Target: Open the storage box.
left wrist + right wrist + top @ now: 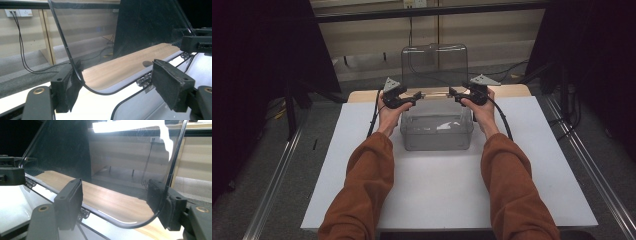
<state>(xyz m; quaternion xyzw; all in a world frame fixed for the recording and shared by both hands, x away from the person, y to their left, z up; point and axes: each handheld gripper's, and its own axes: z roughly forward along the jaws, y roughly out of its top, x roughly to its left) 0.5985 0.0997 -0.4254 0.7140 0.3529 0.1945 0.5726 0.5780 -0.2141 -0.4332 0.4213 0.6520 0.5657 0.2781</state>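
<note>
I have a clear plastic storage box [436,131] standing on the white desk [362,165], towards its far side, squarely between my two hands. Its transparent lid [434,65] is swung up on hinges along the box's back edge and stands nearly upright behind it.

My left gripper [416,95] sits at the lid's lower left corner. In the left gripper view the lid's [125,32] rounded edge runs down right against the inner face of one pad [72,87], while the other pad [172,85] stands well clear of it, so the jaws are partly open with the lid's corner between them and no squeeze on it. A small metal hinge [143,80] shows by the box rim.

My right gripper [453,93] mirrors this at the lid's lower right corner. In the right gripper view the lid's [117,165] curved edge lies against one pad [160,202]; the other pad [71,202] is apart from it. Jaws partly open, nothing clamped.

Beyond the desk's white surface, a wooden strip [127,67] runs along its far edge.
</note>
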